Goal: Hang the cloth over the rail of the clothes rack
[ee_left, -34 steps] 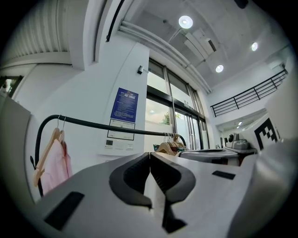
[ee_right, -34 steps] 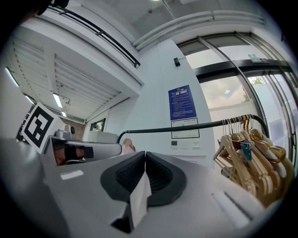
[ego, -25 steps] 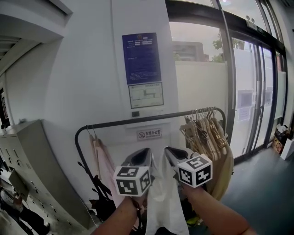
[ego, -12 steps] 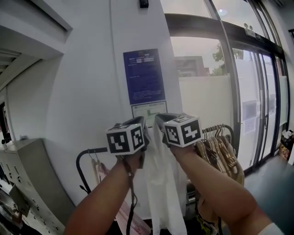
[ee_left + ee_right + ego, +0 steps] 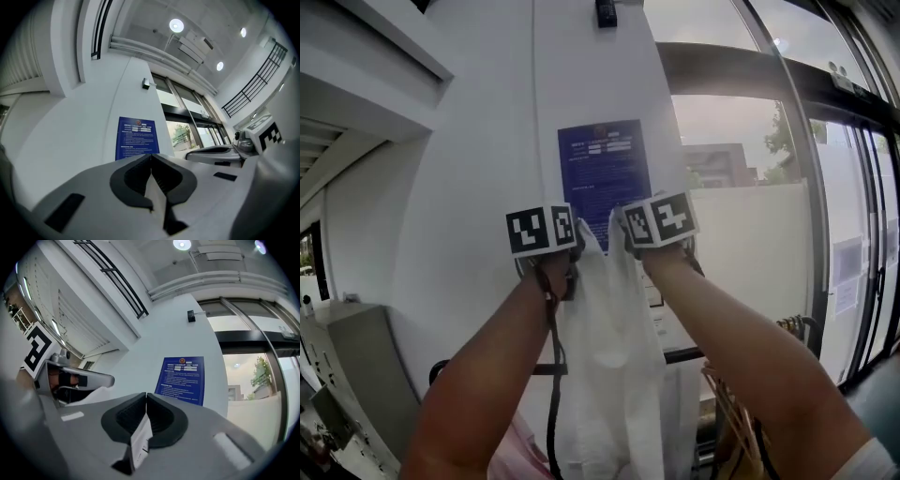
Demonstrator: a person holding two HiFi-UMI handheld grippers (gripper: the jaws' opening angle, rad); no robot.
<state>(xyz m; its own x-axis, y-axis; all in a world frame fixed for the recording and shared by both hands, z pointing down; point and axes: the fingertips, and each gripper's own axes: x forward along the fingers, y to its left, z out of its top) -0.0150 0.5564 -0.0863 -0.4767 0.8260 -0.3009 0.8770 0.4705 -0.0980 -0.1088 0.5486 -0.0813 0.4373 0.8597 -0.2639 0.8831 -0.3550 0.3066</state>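
High in front of the white wall (image 5: 459, 216), both arms were raised. The left hand-held gripper (image 5: 573, 251) and right hand-held gripper (image 5: 624, 240) sat side by side, close together, marker cubes facing the head camera.

Left gripper view: jaws closed right down, pinching a thin white fold of the cloth (image 5: 609, 356) between the pads. Right gripper view: jaws also clamped together, with a white strip of cloth caught between them and sticking out toward the camera. Each hand-held gripper had one top corner, so the top edge was bunched between the two.

The cloth hung straight down from both grips, between the forearms, in loose folds. Its lower end ran out of the head view at the bottom.

The rail (image 5: 682, 355) of the clothes rack was well below the hand-held grippers, a dark horizontal bar. It showed either side of the hanging cloth, which covered its middle part in the head view. Cannot tell if the cloth touched the rail. It was not draped over it.

A blue poster (image 5: 602, 169) was on the wall just behind the hand-held grippers. Wooden hangers (image 5: 733, 412) hung bunched at the rail's right end, and a pink garment (image 5: 517, 452) showed at lower left. Glass doors (image 5: 848, 234) were at the right.
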